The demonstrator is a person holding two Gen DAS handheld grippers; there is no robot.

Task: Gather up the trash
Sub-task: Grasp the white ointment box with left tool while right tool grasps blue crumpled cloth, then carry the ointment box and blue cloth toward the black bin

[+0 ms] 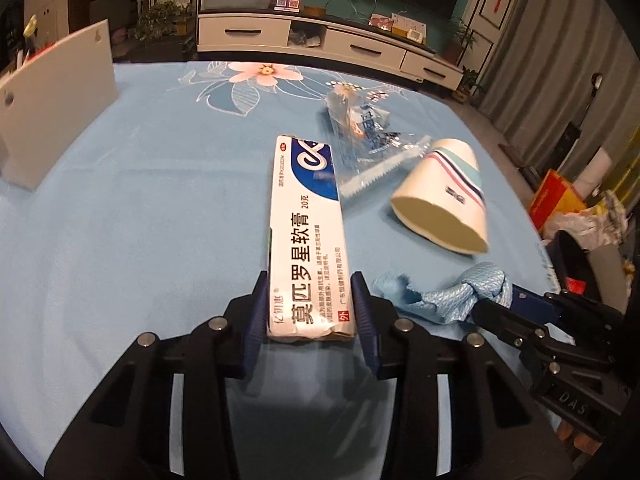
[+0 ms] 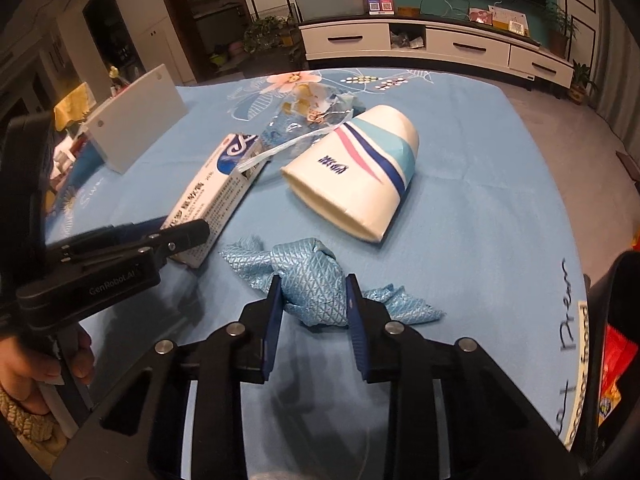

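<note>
My left gripper point(image 1: 311, 300) is shut on the near end of a white and blue ointment box point(image 1: 308, 236), which lies along the blue tablecloth; the box also shows in the right wrist view point(image 2: 216, 196). My right gripper point(image 2: 313, 300) is shut on a crumpled blue cloth point(image 2: 310, 276), also seen in the left wrist view point(image 1: 452, 296). A white paper cup point(image 2: 356, 176) with blue and pink stripes lies on its side beyond the cloth. A clear plastic wrapper point(image 1: 364, 128) lies behind the box and cup.
A white board point(image 1: 52, 112) stands at the table's left edge. The blue flowered tablecloth point(image 1: 160, 200) covers the table. A white TV cabinet point(image 1: 320, 40) stands beyond the far edge. Bags and clutter point(image 1: 568, 204) sit off the right side.
</note>
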